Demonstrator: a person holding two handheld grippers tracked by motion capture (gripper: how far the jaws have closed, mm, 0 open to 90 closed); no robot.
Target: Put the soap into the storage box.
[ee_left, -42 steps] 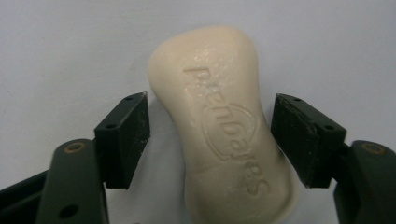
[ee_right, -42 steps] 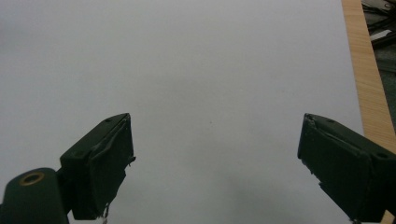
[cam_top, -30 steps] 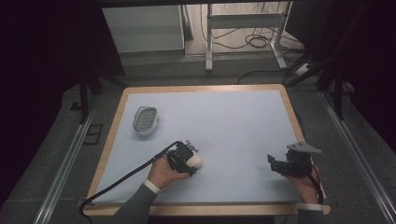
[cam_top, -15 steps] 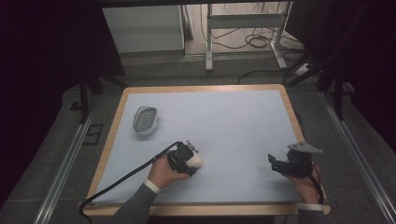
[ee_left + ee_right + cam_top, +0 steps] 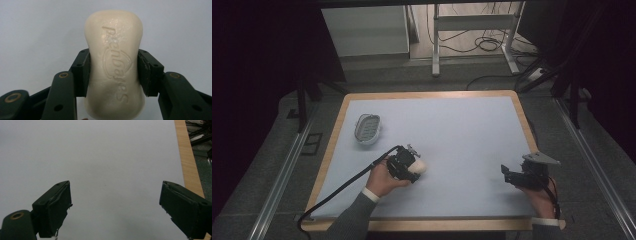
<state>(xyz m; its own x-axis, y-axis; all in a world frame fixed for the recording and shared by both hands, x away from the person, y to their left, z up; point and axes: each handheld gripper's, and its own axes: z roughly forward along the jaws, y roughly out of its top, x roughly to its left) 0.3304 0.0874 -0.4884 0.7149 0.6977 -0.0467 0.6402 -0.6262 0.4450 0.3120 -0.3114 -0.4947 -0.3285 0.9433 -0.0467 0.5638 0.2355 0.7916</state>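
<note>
While my left gripper (image 5: 113,72) pinches the cream oval soap bar (image 5: 115,62) across its waist, it looks hard, slick; my right gripper (image 5: 115,211) hangs spread above the desk (image 5: 100,157).

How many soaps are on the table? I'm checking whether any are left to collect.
1. The soap is clamped in the left gripper, near the table's front, right of the soap dish. The dish looks empty, though its inside is small in view.
</note>
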